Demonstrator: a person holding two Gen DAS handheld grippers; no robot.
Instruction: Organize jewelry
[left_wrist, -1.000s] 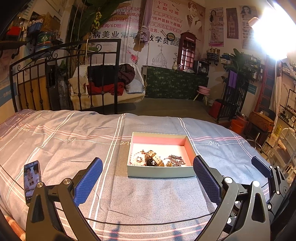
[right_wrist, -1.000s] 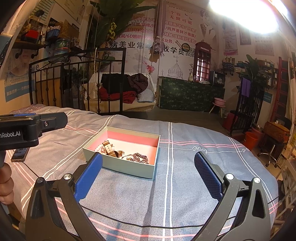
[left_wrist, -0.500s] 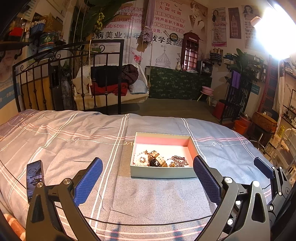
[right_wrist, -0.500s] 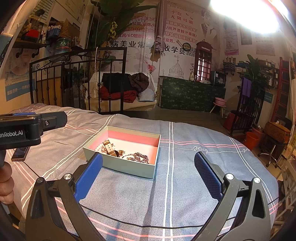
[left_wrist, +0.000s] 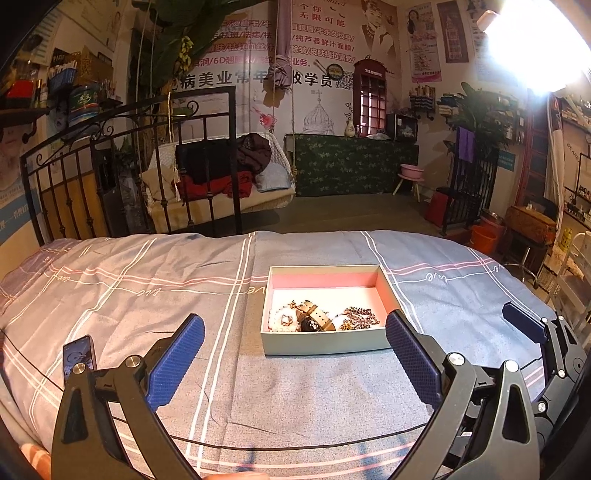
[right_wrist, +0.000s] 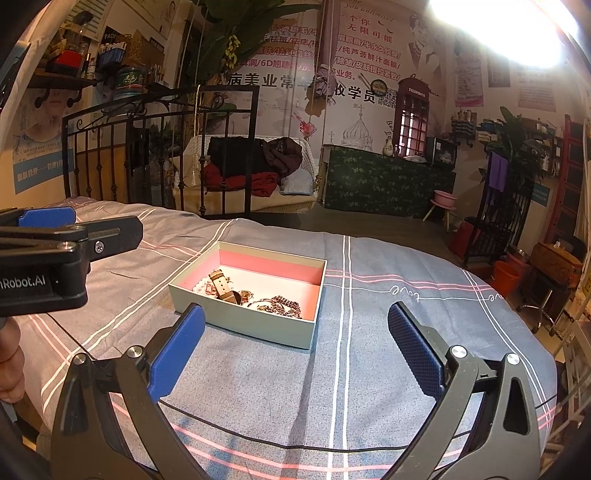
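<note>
All the jewelry visible, a tan-strapped watch (left_wrist: 314, 314) and tangled copper chains (left_wrist: 360, 317), lies in the pale-green, pink-lined open box (left_wrist: 325, 341) on the bed; none outside. Left tool (left_wrist: 293, 363) and right tool (right_wrist: 295, 349) hover spread, empty, short of the box.

A strong lamp (left_wrist: 532, 40) blows out to white at 1 o'clock in both views, washing out the posters beside it. Elsewhere the room is dim and warm orange. The bedspread (left_wrist: 295, 387) is evenly lit, with soft shadows. Fisheye bending curves the edges; corners go black. Focus stays sharp centrally.
</note>
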